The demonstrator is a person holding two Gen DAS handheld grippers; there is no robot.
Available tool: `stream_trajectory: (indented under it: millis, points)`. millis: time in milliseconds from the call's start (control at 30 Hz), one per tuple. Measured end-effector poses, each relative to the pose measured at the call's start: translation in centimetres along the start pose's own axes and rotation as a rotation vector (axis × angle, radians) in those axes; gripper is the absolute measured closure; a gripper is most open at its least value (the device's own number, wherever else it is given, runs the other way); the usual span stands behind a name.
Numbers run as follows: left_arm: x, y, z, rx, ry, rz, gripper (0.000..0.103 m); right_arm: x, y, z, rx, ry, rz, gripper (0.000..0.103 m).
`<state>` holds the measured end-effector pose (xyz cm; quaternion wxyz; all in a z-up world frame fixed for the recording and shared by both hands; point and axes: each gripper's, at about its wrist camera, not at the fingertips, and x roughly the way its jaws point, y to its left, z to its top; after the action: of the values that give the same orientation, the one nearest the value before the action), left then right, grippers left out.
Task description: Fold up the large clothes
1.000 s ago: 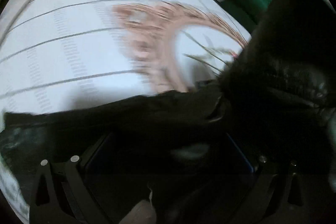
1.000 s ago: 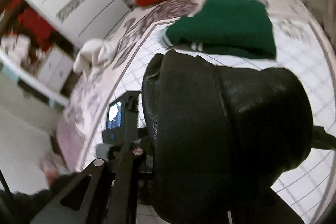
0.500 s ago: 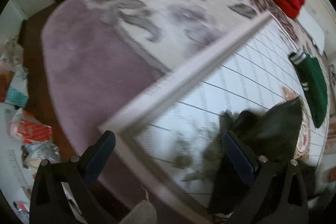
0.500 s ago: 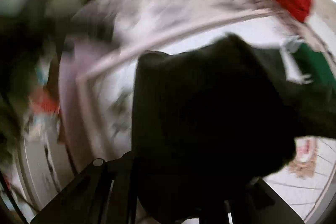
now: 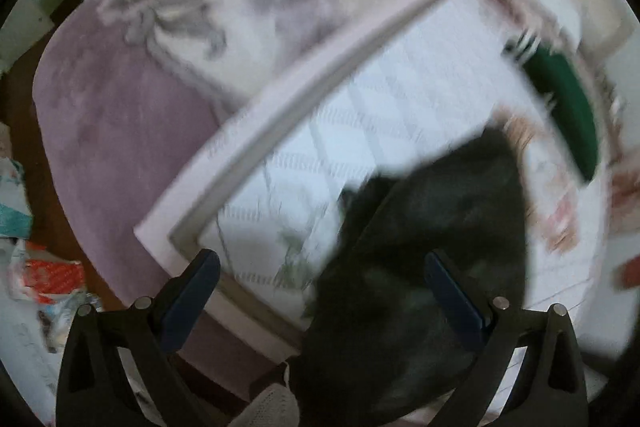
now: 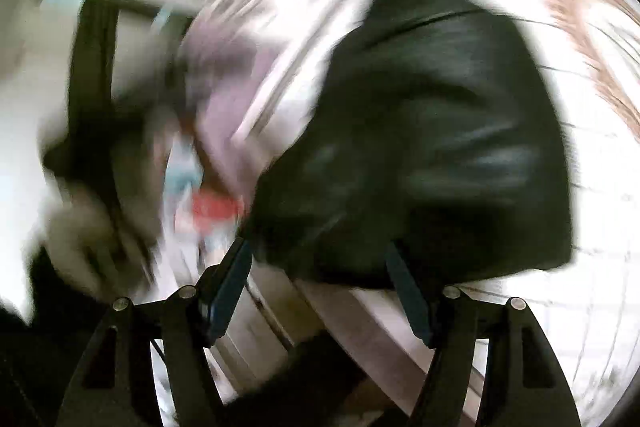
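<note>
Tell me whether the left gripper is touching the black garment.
Cannot tell. In the left wrist view, the left gripper is open over the black garment, but blur hides any contact or gap.

Home bedroom — bedspread [image 5: 400,99], rug [image 5: 120,131].

Black garment [image 5: 436,243]: dark, slightly glossy, leather-like fabric; bunched into a rounded heap with creases; lies on the white grid-lined bed cover [image 5: 384,99], near its bordered corner; both views motion-blurred, fold state of the garment [image 6: 432,131] not resolvable.
</note>
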<state>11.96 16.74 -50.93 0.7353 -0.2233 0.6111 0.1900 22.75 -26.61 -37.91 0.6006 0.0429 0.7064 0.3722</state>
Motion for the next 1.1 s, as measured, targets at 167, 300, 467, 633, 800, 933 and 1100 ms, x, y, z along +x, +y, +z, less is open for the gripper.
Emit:
stream_trajectory:
  millis: [167,300,467,633,800,933,1100]
  points:
    - [7.1,2.0,-3.9,-0.043,0.140,0.042,0.000,-0.5,-5.7,4.2,0.065,-0.077,-0.223,0.031]
    - [7.7,2.9,-3.6,-0.092,0.134,-0.005,0.000,3.5,-12.2,7.6,0.125,-0.016,-0.136,0.000]
    - [7.2,2.2,-2.4,-0.062,0.118,0.024,0.000,8.2,-16.1,8.0,0.183,0.076,0.195,0.006]
    - [3.1,1.6,-0.2,-0.075,0.016,0.057,0.000,4.7,-16.1,3.0,0.404,-0.107,0.143,0.032]
    - [-1.5,-1.0,0.6,-0.012,-0.115,0.124,0.000,1.1,-19.0,-8.8,0.875,-0.334,0.116,0.019]
    - [-0.4,-4.3,-0.8,0.030,-0.068,0.061,0.000,1.7,-18.0,-14.7,0.894,-0.073,0.059,0.016]
    - [2.4,-9.1,-3.0,0.084,-0.015,0.038,0.000,-7.0,-15.8,-16.1,0.754,-0.238,-0.250,0.023]
